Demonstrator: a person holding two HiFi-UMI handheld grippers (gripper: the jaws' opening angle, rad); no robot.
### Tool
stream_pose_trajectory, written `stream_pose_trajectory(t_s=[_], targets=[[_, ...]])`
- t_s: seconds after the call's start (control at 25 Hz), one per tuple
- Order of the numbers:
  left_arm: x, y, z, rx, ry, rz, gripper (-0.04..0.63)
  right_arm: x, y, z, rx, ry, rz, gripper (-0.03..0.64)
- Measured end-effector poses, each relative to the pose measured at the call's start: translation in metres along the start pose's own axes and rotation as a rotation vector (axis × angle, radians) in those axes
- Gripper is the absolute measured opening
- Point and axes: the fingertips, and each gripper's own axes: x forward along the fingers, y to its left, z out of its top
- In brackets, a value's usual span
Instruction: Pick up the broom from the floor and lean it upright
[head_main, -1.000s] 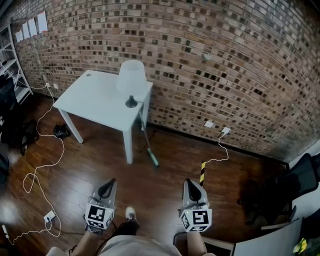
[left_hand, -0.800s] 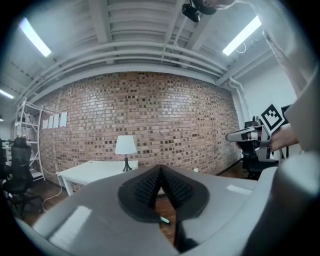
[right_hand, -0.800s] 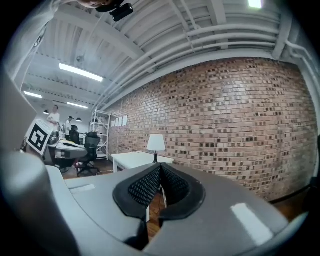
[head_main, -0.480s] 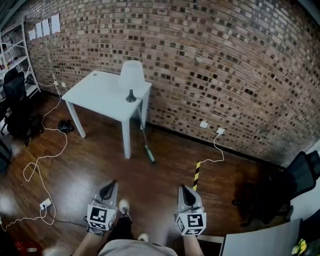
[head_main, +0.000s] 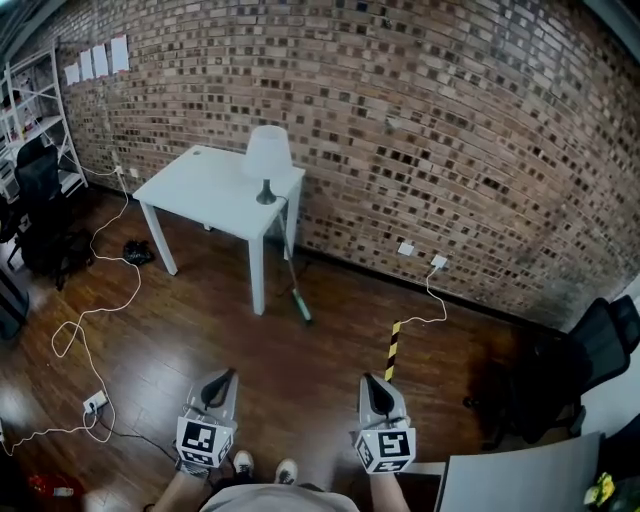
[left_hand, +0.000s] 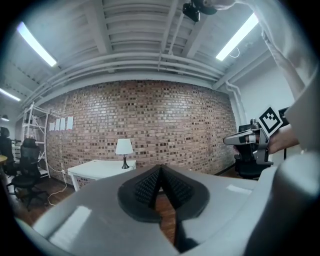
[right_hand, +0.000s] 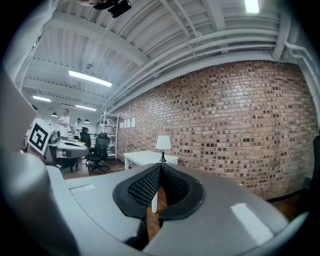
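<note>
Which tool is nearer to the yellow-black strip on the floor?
Right. In the head view, the right tool has its tip just below and slightly left of the strip. The left tool is well off to the strip's left.

The white square table (head_main: 205, 190), its white-shaded lamp (head_main: 267, 155) and the green-headed broom (head_main: 303, 311) leaning there now lie farther from the left gripper (head_main: 222, 378) and right gripper (head_main: 370, 382) (the person has backed off); more dark wooden floor (head_main: 300, 370) shows between; two white shoes (head_main: 243, 462) stand side by side; a black office chair (head_main: 40, 195) has entered at left.
</note>
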Motion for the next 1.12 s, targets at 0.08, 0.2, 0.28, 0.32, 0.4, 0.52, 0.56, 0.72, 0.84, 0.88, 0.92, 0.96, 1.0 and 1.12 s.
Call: stream_pose_trajectory(t_s=[0.08, 0.2, 0.28, 0.32, 0.4, 0.52, 0.56, 0.72, 0.84, 0.88, 0.92, 0.96, 1.0, 1.12], targets=[[-0.008, 0.004, 0.002, 0.0, -0.002, 0.005, 0.0, -0.003, 0.01, 0.005, -0.003, -0.017, 0.018, 0.012], [-0.021, 0.014, 0.005, 0.001, -0.002, 0.013, 0.0, 0.0, 0.028, 0.006, -0.01, -0.018, 0.044, 0.012], [-0.028, 0.02, -0.001, 0.001, 0.009, 0.006, 0.0, 0.003, 0.041, 0.003, -0.025, -0.015, 0.054, 0.011], [-0.031, 0.022, -0.005, 0.001, 0.016, 0.002, 0.0, 0.005, 0.047, 0.001, -0.03, -0.011, 0.054, 0.011], [-0.039, 0.026, -0.011, 0.003, 0.024, -0.004, 0.0, 0.006, 0.058, 0.0, -0.033, -0.003, 0.055, 0.011], [-0.044, 0.029, -0.011, 0.007, 0.019, -0.01, 0.0, 0.005, 0.068, -0.001, -0.027, 0.001, 0.053, 0.011], [-0.044, 0.03, -0.01, 0.006, 0.016, -0.014, 0.0, 0.005, 0.07, 0.0, -0.029, 0.002, 0.053, 0.011], [-0.047, 0.037, -0.008, 0.003, 0.009, -0.029, 0.0, 0.002, 0.078, 0.005, -0.038, 0.0, 0.043, 0.011], [-0.051, 0.042, -0.008, 0.005, 0.006, -0.033, 0.0, -0.002, 0.078, 0.004, -0.033, -0.011, 0.017, 0.011], [-0.052, 0.044, -0.007, 0.005, 0.006, -0.034, 0.0, -0.003, 0.078, 0.006, -0.033, -0.014, 0.012, 0.011], [-0.053, 0.045, -0.007, 0.004, 0.006, -0.034, 0.0, -0.005, 0.078, 0.009, -0.034, -0.016, 0.008, 0.011], [-0.053, 0.046, -0.006, 0.002, 0.007, -0.037, 0.0, -0.007, 0.077, 0.012, -0.034, -0.017, 0.004, 0.011], [-0.053, 0.046, -0.004, 0.001, 0.007, -0.04, 0.0, -0.009, 0.076, 0.014, -0.032, -0.018, -0.001, 0.011], [-0.052, 0.045, -0.002, 0.001, 0.004, -0.052, 0.0, -0.014, 0.072, 0.015, -0.025, -0.021, -0.017, 0.011]])
